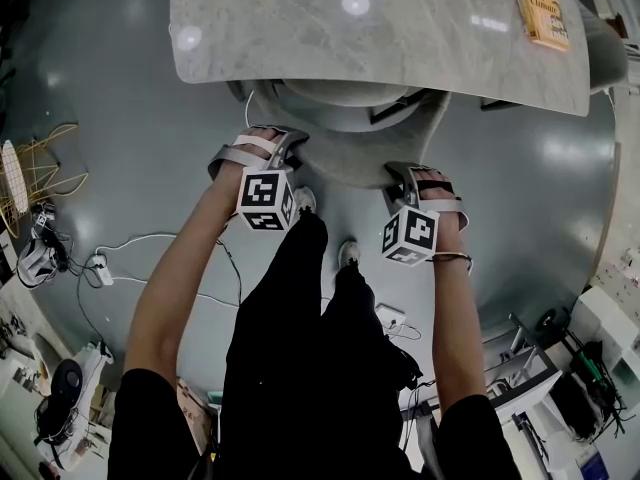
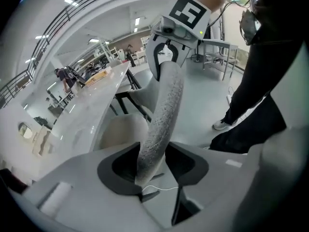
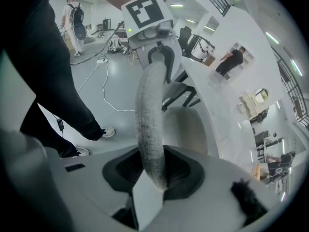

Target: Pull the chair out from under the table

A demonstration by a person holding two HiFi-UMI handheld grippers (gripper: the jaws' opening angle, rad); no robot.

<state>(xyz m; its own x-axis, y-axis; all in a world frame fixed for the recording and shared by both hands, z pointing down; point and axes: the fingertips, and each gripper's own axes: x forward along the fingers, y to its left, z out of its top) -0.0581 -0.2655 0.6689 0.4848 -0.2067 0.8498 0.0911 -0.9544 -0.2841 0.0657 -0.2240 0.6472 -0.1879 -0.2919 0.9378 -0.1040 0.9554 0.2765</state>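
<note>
Right gripper [image 1: 412,175] clamps the chair back [image 1: 348,171]; my left gripper [image 1: 279,140] only straddles it, so pulling now may slew it sideways.

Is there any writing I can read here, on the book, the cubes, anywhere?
Orange book on the table: dark cover print, too small and blurred to read.
Cubes on the left gripper and right gripper: black-and-white squares, no words.

— How is the scene lit?
— Bright, even light is cast by ceiling strips [image 2: 70,2]; round glare spots are thrown on the table [image 1: 300,38] and floor [image 1: 130,118].
— And sharpness?
— Edges are bent and darkened by wide lenses; the nearest foreground is softened.
</note>
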